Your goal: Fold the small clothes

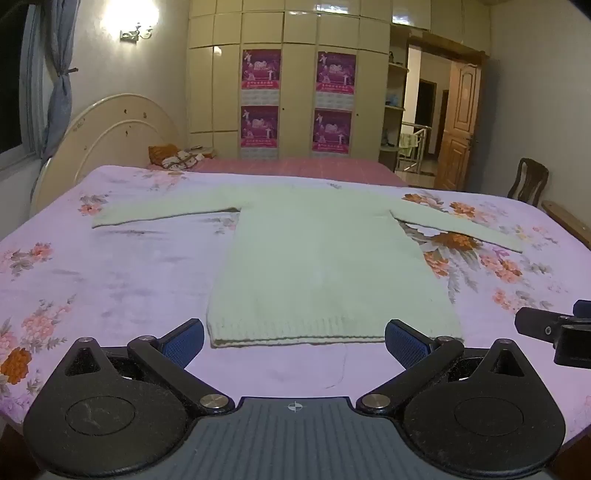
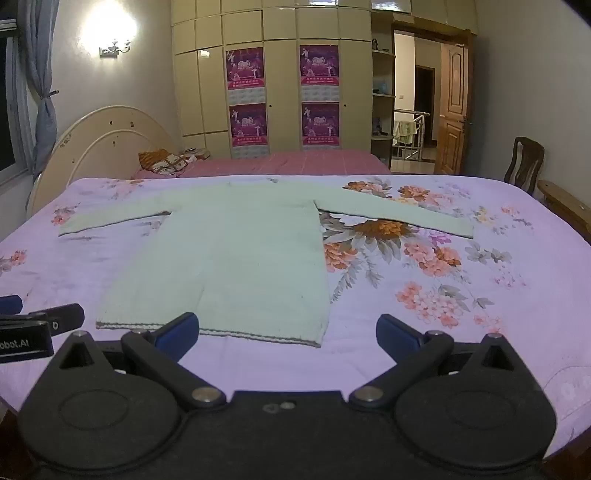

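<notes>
1. Bedroom walls, a cream wardrobe (image 1: pixel 295 92) with four magenta posters (image 1: pixel 260 69) and an open wooden door (image 1: pixel 458 125) fill the background; a wall lamp (image 1: pixel 135 31) glows at upper left.
2. Nearest the cameras lies a bed with a lilac floral sheet (image 1: pixel 110 280); a second bed with a pink cover (image 1: pixel 295 168) stands behind it.
3. On the lilac sheet a pale green knitted sweater (image 1: pixel 317 258) lies flat, both sleeves spread out to the sides, its ribbed hem toward the cameras.
4. The left gripper (image 1: pixel 294 345) hovers just in front of the hem, its blue-padded fingers (image 1: pixel 184 341) wide apart with nothing between them.
5. The right gripper (image 2: pixel 288 338) sits beside it, aimed at the sweater's right hem corner; its fingers (image 2: pixel 397 334) also stand wide apart and hold nothing.
6. Each gripper shows at the edge of the other's view, apart from it.
7. At far right a wooden chair (image 1: pixel 526 181) stands by the wall.
</notes>
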The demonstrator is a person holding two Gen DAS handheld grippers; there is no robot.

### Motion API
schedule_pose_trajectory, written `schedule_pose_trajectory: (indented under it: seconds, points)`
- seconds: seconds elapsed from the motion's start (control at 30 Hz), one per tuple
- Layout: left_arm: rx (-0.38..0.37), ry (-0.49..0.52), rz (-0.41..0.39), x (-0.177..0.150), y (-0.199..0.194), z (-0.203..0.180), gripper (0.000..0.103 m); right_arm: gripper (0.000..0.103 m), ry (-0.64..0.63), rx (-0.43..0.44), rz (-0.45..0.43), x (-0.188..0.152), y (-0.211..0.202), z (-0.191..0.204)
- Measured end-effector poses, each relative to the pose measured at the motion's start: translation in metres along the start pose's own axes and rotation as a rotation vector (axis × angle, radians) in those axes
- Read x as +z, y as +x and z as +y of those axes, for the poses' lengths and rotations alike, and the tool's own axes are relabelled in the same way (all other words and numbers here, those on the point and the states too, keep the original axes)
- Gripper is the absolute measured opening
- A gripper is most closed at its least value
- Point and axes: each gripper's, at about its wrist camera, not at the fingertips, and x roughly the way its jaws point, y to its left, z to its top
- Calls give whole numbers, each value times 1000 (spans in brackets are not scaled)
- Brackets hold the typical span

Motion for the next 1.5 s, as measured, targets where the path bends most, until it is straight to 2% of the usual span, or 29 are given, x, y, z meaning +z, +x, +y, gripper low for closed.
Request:
schedule_pose_trajectory:
  seconds: [1.5]
  points:
    - [3,-11,-4,3,0,1,103,102,-4,6,-11,1,2,6]
